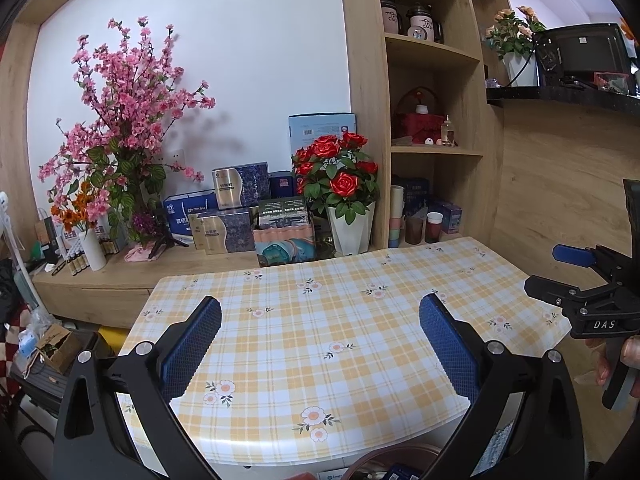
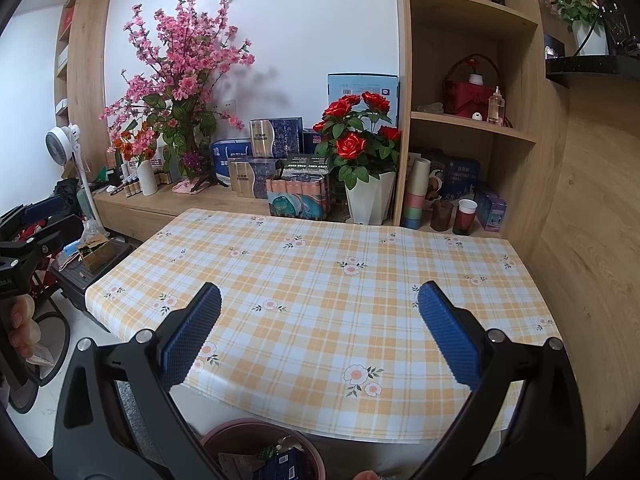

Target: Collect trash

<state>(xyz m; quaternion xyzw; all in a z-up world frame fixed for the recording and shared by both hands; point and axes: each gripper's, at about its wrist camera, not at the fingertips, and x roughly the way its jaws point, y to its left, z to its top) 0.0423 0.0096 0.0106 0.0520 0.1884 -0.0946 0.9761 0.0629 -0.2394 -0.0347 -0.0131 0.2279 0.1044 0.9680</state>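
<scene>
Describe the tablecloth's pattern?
Yellow-and-white plaid tablecloth with small flowers, clearest in the right wrist view.

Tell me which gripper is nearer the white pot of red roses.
Right, by a small margin. The right gripper faces the white pot of red roses almost head-on across the table; the left gripper sits further left and looks slightly farther back.

Both wrist cams face fwd over the table (image 1: 320, 320) — near edge close; shared: table, shelves (image 2: 472, 120).

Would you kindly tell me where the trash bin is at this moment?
In the right wrist view the trash bin sits at the bottom centre, below the near edge of the checked table, between the open right tongs, with wrappers inside.
</scene>
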